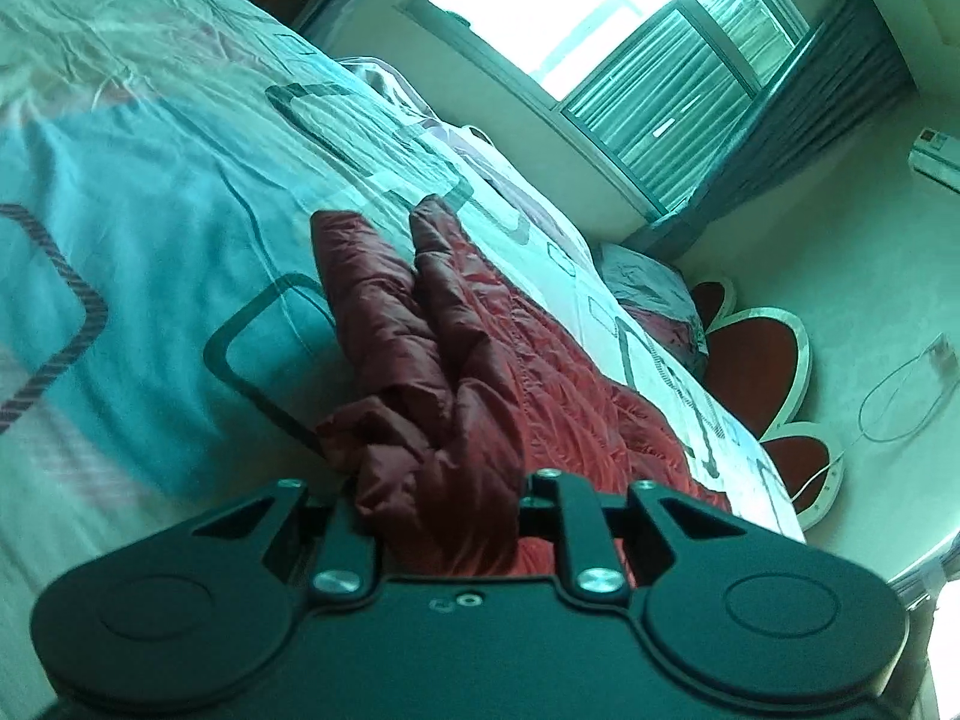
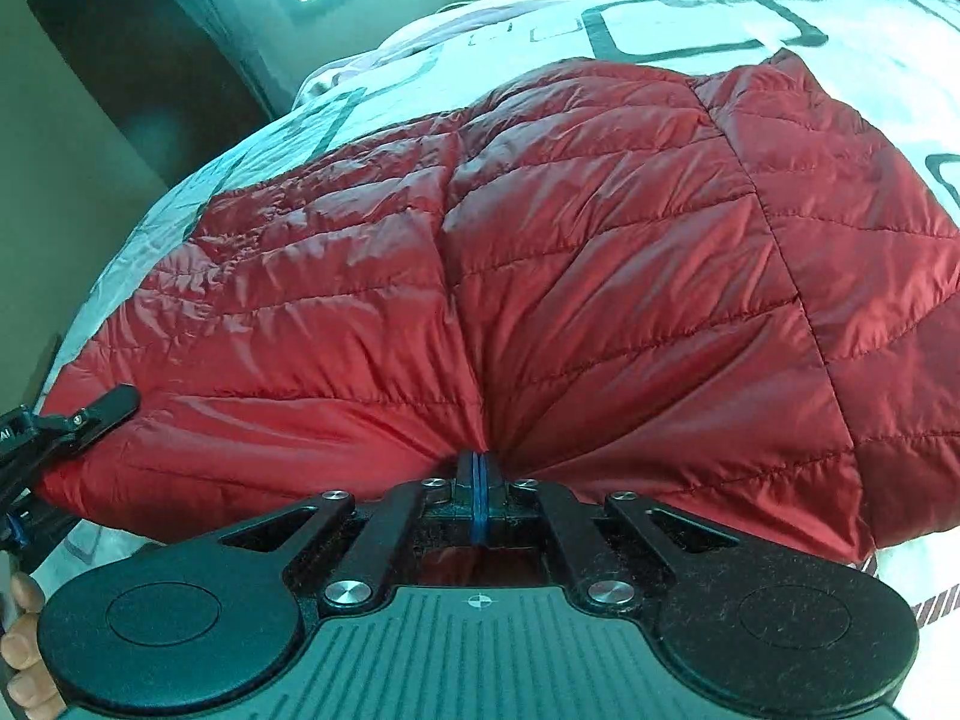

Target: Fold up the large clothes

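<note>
Red quilted jacket [image 2: 540, 252] on bedspread [image 2: 720, 6]

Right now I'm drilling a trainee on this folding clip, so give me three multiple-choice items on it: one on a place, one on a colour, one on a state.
1. The jacket lies on:
A a bed
B a chair
C the floor

2. The jacket is:
A blue
B red
C black

3. The right tool is:
A wide open, empty
B shut on the jacket
C holding a pillow

Answers:
1 A, the patterned bedcover spreads under it.
2 B, its quilted shell reads red in both views.
3 B, fabric puckers into the closed tips. The left tool grips a bunched sleeve too.
</note>
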The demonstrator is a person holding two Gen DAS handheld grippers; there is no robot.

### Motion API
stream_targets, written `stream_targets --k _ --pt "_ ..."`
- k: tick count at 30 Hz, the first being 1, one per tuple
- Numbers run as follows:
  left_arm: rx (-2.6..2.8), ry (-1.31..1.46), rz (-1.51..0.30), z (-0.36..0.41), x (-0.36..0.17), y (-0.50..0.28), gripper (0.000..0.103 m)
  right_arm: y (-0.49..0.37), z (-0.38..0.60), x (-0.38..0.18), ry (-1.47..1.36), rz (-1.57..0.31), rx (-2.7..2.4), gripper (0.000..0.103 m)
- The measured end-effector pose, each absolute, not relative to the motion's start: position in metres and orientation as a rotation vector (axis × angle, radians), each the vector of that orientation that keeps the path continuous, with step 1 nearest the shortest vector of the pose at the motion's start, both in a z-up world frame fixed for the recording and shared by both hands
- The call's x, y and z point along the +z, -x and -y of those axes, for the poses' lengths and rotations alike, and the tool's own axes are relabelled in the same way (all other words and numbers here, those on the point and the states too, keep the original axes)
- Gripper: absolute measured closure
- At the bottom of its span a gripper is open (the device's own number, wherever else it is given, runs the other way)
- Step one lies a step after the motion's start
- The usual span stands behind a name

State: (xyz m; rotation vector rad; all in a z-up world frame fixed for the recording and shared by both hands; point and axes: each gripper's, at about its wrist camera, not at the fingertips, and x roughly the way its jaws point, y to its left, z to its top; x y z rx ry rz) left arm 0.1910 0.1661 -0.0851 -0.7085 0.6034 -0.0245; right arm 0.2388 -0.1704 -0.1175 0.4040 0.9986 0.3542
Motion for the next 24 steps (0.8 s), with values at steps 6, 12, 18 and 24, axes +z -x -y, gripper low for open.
stream_targets --k 6,12,18,24 --pt "-0.026 0.701 -0.614 -0.168 -0.086 -0.189 0.085 -0.214 0.181 -0.095 -0.404 -0.977 0.377 0.103" --pt "-0.051 0.619 -0.599 -0.158 -0.072 -0.187 0.085 -0.222 0.175 -0.104 -0.404 -1.008 0.339 0.103" --pt "-0.081 0.557 -0.591 -0.152 -0.062 -0.190 0.085 -0.256 0.175 -0.084 -0.470 -0.869 0.322 0.103" --pt "-0.089 0.517 -0.609 -0.148 -0.059 -0.193 0.085 -0.277 0.153 -0.112 -0.426 -0.950 0.295 0.103"
